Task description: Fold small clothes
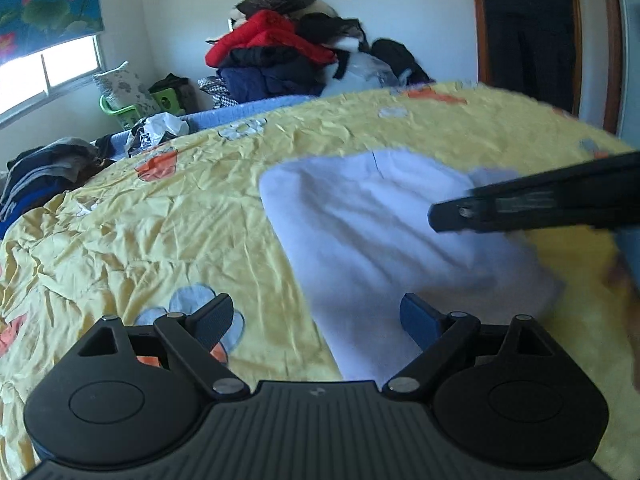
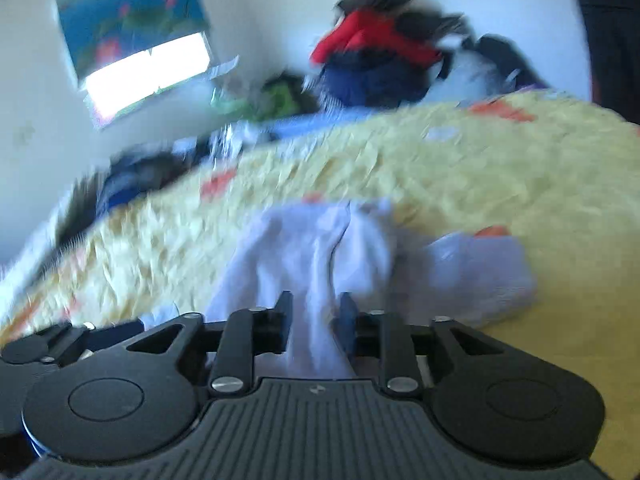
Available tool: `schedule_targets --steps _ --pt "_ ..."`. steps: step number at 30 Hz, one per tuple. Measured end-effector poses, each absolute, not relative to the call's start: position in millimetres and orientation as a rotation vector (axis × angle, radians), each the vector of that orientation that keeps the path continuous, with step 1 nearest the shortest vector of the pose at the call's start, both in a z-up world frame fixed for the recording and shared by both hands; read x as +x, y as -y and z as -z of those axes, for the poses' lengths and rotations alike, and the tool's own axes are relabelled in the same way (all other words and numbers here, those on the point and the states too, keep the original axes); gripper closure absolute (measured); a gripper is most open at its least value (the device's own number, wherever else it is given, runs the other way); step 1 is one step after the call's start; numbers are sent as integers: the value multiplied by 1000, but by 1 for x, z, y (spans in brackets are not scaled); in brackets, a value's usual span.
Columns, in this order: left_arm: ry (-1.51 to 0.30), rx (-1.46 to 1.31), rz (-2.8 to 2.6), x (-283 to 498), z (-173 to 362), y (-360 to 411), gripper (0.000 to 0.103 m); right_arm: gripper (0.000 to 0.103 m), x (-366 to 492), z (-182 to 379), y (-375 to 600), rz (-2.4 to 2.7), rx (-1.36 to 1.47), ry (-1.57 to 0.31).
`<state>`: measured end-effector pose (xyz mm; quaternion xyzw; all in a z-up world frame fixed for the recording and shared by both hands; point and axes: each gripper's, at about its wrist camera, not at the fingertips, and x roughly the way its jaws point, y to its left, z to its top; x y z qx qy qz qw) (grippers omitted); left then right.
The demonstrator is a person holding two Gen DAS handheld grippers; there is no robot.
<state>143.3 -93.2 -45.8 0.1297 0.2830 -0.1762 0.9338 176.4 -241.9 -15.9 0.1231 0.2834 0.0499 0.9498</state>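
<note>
- Pinching a bunched fold of the white garment, the right tool stood narrowly parted, probably to carry that edge over
- left tool gaped wide, holding nothing, beside the cloth
- garment lay on the yellow bed

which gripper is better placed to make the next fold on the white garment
Probably right: the right gripper already has a bunch of the white garment between its narrow jaws, while the left gripper is wide open, empty.
</note>
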Motion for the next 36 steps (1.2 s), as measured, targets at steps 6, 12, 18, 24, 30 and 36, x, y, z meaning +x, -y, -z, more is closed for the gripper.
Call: schedule_targets --steps 6,12,18,24,30,36 --pt "-588 213 360 141 49 86 9 74 184 25 258 -11 242 -576" --pt "-609 194 358 140 52 88 8 59 172 28 238 -26 78 -587" --pt "-614 189 358 138 53 86 7 51 164 22 254 19 166 -557" --pt "-613 187 357 138 53 86 7 48 148 23 271 36 232 -546" --pt "-579 149 336 147 42 71 7 33 133 32 294 6 382 -578" --pt "-679 -11 390 191 43 50 5 28 137 48 313 -100 541 -663"
